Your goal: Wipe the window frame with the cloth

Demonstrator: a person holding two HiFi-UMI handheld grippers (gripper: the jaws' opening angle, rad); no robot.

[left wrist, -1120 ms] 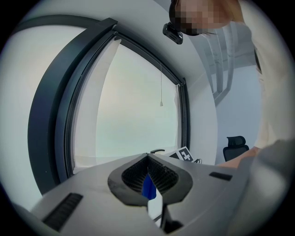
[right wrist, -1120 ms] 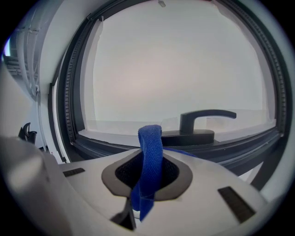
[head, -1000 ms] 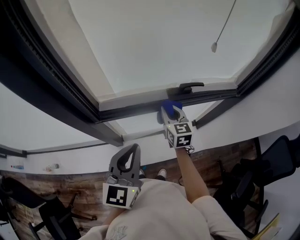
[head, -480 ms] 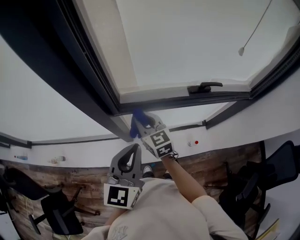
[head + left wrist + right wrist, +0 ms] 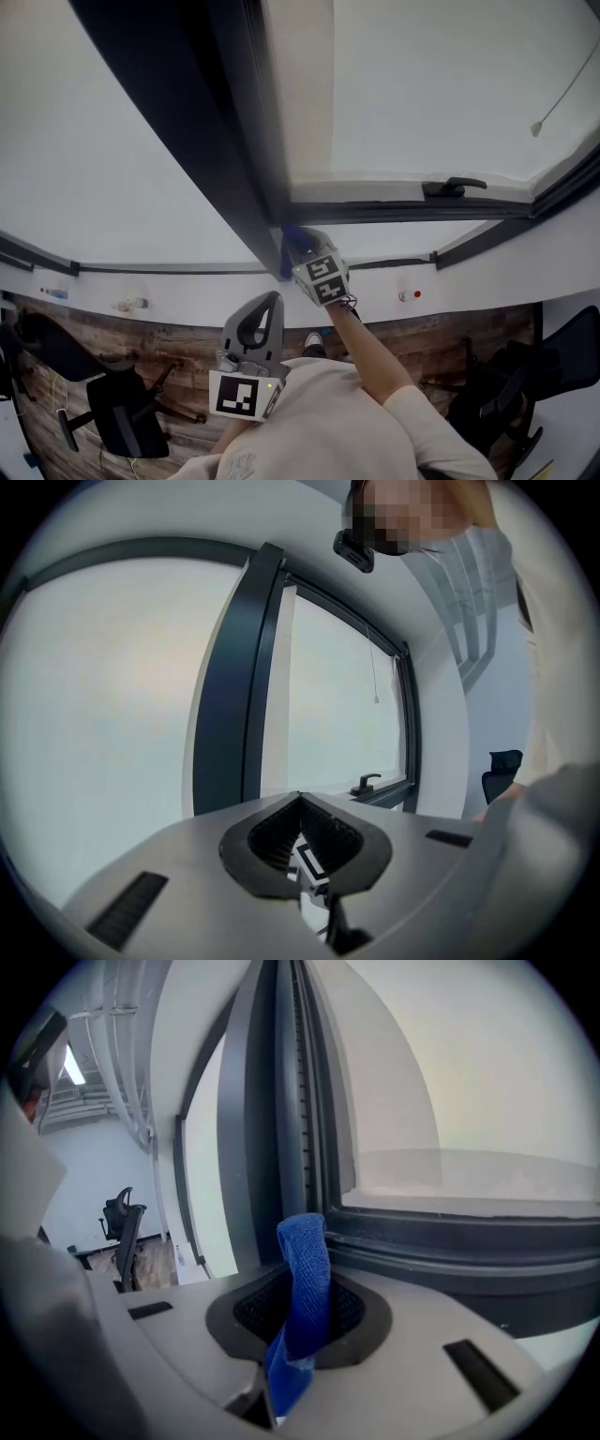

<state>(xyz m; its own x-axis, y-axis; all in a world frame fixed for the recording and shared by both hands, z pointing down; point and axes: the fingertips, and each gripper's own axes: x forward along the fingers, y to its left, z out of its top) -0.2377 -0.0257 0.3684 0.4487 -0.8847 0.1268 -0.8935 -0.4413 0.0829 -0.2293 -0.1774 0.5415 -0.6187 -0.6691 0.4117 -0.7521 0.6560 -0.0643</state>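
Note:
A dark window frame [image 5: 246, 169] runs down to a corner where it meets the bottom rail [image 5: 394, 212]. My right gripper [image 5: 294, 247] is shut on a blue cloth [image 5: 293, 235] and holds it against that lower corner. In the right gripper view the blue cloth [image 5: 305, 1274] stands up between the jaws of the right gripper [image 5: 302, 1288], just short of the frame's corner [image 5: 323, 1218]. My left gripper [image 5: 264, 305] hangs low in front of the person's chest, away from the window. The left gripper [image 5: 300, 803] is shut with nothing in it.
A black window handle [image 5: 453, 186] sits on the bottom rail to the right. A blind cord with a pull [image 5: 536, 129] hangs at the upper right. Office chairs [image 5: 117, 417] stand on the wooden floor below. The white sill wall [image 5: 169, 286] runs under the window.
My right gripper has slid the cloth left along the bottom rail, from near the handle to the frame's lower corner. The left gripper has stayed put.

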